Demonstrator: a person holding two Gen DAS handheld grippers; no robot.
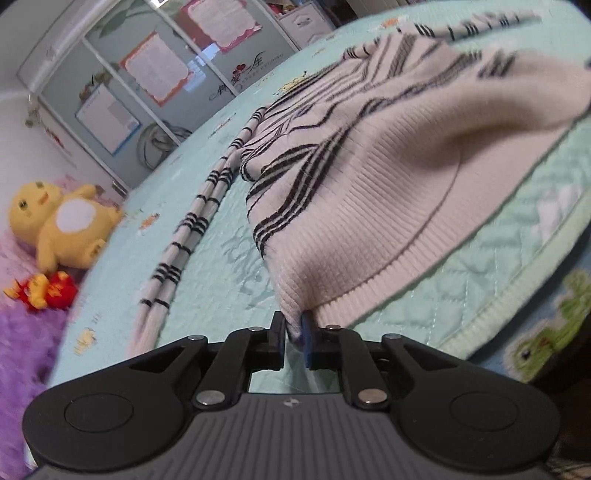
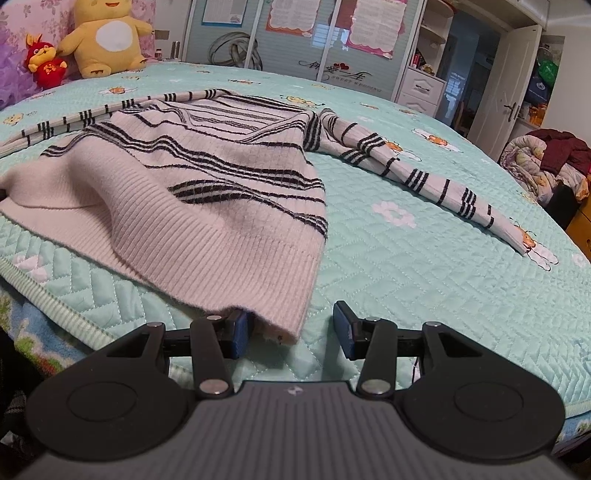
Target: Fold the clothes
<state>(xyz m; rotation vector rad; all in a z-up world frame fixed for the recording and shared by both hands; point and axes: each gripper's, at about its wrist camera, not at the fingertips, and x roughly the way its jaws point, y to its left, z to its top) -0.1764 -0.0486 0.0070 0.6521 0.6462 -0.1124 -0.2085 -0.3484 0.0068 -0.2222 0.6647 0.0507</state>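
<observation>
A cream knitted sweater with dark stripes lies on a mint quilted bedspread. My left gripper is shut on the sweater's hem corner, and the cloth rises off the bed there. One long striped sleeve trails to the left. In the right wrist view the same sweater spreads across the bed, its other sleeve stretched to the right. My right gripper stands open at the bed's near edge. The sweater's other hem corner lies between its fingers, and the pads do not press on it.
A yellow plush toy and a small red one sit at the head of the bed. A wardrobe with posters stands behind. A pile of bedding is at the right. The bedspread's edge runs near the grippers.
</observation>
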